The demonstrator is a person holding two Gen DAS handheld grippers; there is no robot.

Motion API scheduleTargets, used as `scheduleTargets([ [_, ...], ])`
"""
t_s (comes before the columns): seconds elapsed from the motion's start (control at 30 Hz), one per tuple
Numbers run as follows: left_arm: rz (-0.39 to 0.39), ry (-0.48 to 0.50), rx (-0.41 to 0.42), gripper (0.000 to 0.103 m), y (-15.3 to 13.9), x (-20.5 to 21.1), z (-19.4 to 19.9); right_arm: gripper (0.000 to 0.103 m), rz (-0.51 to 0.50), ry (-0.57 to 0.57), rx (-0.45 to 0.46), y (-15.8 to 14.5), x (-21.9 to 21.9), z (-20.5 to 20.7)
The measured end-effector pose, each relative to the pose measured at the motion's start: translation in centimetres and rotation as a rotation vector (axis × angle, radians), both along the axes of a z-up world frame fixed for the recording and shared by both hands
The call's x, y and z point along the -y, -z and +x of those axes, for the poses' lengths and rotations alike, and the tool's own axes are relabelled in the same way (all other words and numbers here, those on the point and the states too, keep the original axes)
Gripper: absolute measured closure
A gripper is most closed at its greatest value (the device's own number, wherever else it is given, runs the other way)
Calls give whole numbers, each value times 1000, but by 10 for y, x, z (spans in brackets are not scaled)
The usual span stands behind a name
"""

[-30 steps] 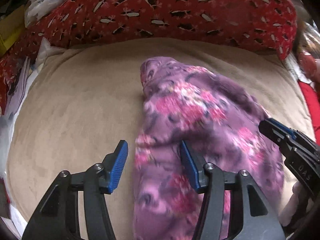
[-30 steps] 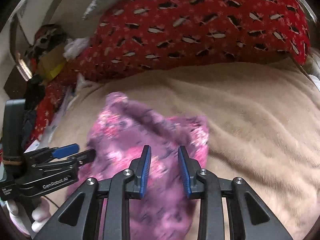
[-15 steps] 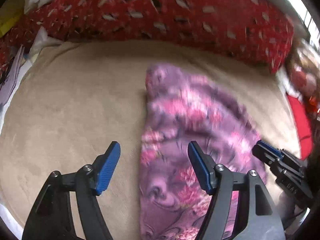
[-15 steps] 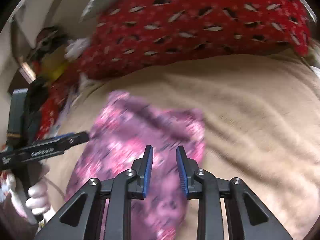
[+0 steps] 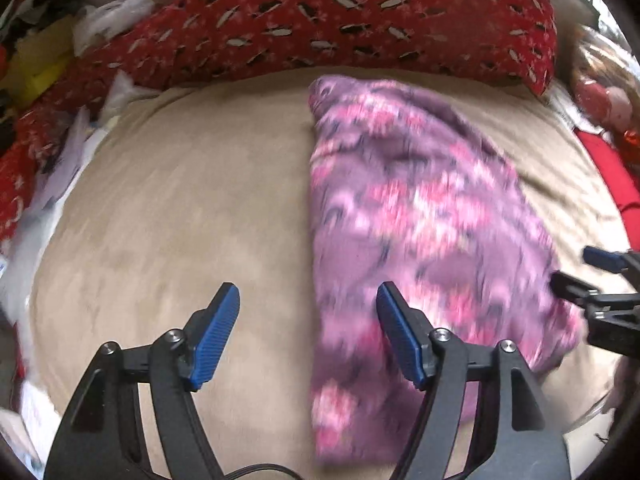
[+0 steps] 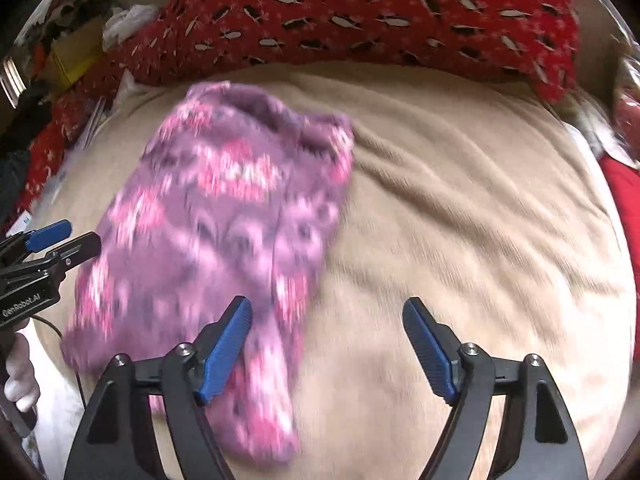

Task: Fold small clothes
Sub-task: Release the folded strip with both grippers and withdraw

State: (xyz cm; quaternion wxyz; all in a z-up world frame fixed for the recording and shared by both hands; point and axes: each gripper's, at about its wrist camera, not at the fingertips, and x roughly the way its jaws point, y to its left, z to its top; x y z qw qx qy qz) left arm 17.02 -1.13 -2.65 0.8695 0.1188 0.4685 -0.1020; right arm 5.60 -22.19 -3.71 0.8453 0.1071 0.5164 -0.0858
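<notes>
A purple fleece garment with pink flowers (image 5: 420,208) lies folded lengthwise on the beige blanket (image 5: 180,200). My left gripper (image 5: 307,288) hovers open over the garment's left edge, with its right finger above the cloth and its left finger above bare blanket. My right gripper (image 6: 328,300) has its jaws opening wide. Its left finger is over the garment's (image 6: 224,208) right edge, and only beige blanket (image 6: 480,220) shows between the pads. Each gripper appears at the rim of the other's view: the right gripper (image 5: 572,266) and the left gripper (image 6: 82,232).
A long red patterned pillow (image 5: 360,12) runs along the far side of the blanket. Papers (image 5: 68,152) and a white plastic bag (image 5: 108,20) crowd the left edge. Red cloth (image 5: 612,176) lies at the right. A person's gloved hand (image 6: 20,376) holds the left gripper.
The right gripper's jaws went from nearly shut on a garment fold to wide apart, letting it go. Both grippers drew back from the garment, which now lies flatter.
</notes>
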Motion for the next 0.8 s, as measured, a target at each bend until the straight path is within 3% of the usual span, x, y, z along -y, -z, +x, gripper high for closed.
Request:
scheduleTargets([
  [0.27,101,-14,33,32,-4,-7,-50,14,-85,4,40,-28,-30,-59],
  [0.8,36,46,19,28,-26,-1,-108,14,-29,37,66,-42,-41,-81],
])
